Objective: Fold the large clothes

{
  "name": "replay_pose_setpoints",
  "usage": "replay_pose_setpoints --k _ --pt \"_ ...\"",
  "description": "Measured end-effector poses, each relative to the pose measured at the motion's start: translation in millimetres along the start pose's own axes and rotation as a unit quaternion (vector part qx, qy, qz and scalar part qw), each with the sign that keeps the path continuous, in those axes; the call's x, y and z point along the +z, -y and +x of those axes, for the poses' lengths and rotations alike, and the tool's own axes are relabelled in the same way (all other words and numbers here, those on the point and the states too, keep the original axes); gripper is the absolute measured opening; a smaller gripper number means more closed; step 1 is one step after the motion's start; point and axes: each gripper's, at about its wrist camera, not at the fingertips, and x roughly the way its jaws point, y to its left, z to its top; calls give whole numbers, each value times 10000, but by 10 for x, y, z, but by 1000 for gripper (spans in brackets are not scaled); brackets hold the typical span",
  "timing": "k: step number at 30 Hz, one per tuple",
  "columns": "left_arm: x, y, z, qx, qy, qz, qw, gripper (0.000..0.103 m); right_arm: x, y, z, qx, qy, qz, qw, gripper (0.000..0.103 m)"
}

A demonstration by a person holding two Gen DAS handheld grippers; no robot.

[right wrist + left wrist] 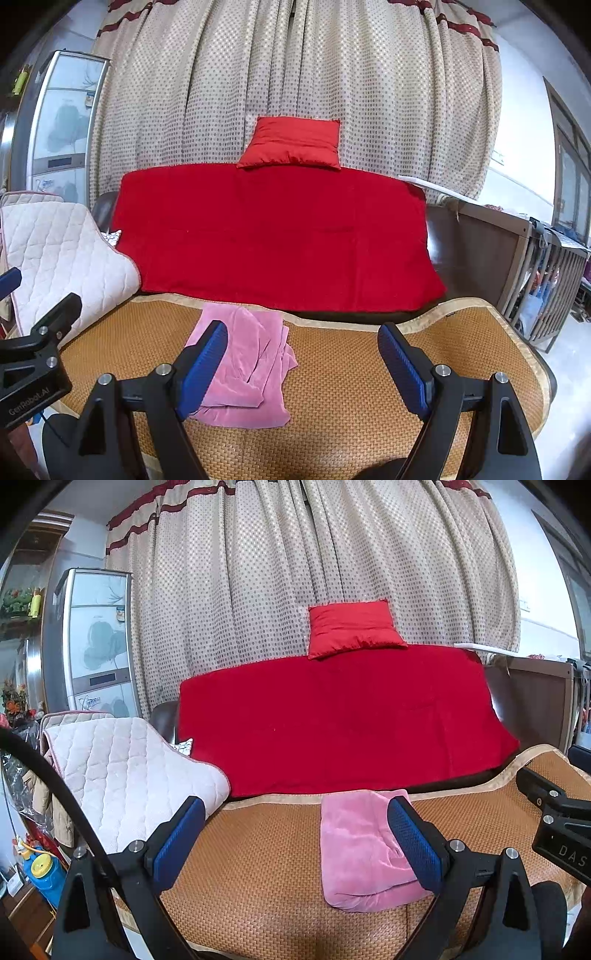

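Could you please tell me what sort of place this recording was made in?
Most likely a home living room: a sofa draped in a red blanket with a red cushion, dotted curtains behind, and a pink garment on the woven seat mat.

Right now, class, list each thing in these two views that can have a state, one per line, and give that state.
pink garment: folded into a compact bundle, lying on the woven mat, not gripped.
left gripper: open, holding nothing.
right gripper: open, holding nothing.
red blanket: spread flat over the sofa back.
red cushion: propped against the curtain.
curtain: drawn shut.
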Motion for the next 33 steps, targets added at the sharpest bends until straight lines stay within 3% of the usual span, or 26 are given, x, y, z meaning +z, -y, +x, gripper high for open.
replay_pose_setpoints --k 33 --pt "40 -36 -141 -101 187 -25 9998 99 34 -99 -196 -182 242 -57 9995 86"
